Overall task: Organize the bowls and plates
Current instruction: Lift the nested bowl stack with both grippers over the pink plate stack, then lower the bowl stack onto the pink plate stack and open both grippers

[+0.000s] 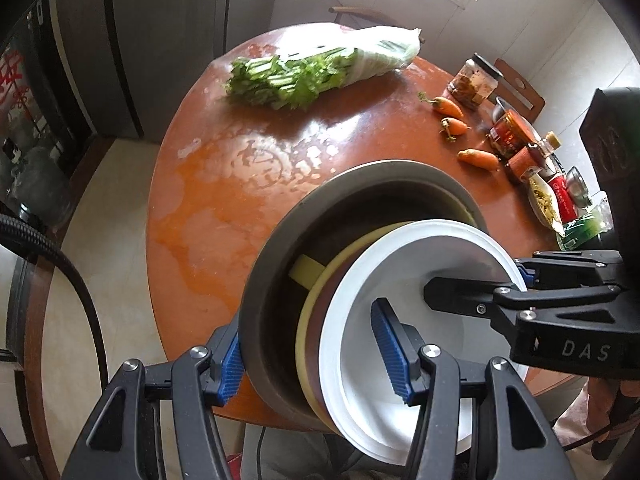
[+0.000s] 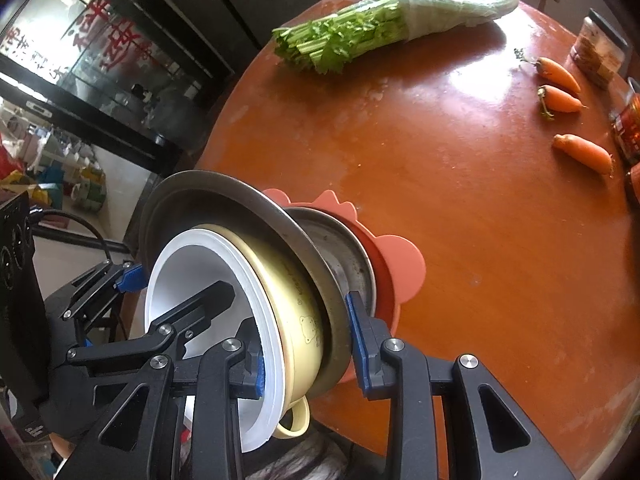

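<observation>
Orange-brown round table (image 2: 440,200) is carrying celery at its far side and carrots far right; we are holding the nested dishes at its near edge, so they move as one; left gripper (image 1: 316,354) is clamping the steel bowl (image 1: 272,280) wall, yellow bowl (image 2: 296,292) and white bowl (image 1: 400,272); right gripper (image 2: 308,346) is pinching the opposite rims, steadying the stack.

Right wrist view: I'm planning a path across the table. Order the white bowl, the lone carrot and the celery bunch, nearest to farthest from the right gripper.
1. White bowl, between the right gripper's fingers.
2. Lone carrot, right side of the table.
3. Celery bunch, far edge.
</observation>
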